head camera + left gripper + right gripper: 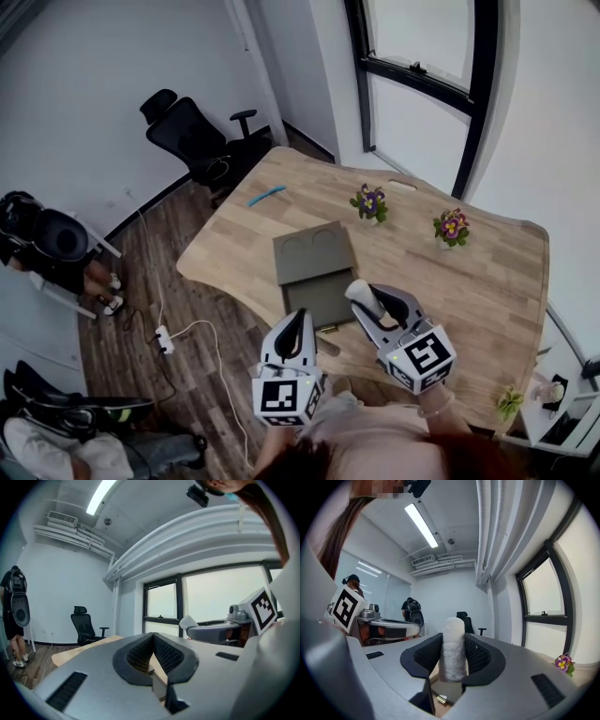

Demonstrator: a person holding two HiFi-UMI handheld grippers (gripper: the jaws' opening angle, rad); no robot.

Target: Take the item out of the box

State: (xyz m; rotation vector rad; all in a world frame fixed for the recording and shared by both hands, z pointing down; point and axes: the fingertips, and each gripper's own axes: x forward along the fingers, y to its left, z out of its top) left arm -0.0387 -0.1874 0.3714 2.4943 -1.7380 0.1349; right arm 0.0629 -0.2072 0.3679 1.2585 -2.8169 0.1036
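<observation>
Though partly open, right gripper [453,657] clamps white roll [453,641].

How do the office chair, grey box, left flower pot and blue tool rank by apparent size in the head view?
1-2. The office chair and grey box look about alike; the chair stands farther off, so I won't rank them.
3. The left flower pot.
4. The blue tool, thin.

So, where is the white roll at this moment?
The white roll is clamped between the jaws of the right gripper, low in the middle of the head view, at the right edge of the open box.
</observation>
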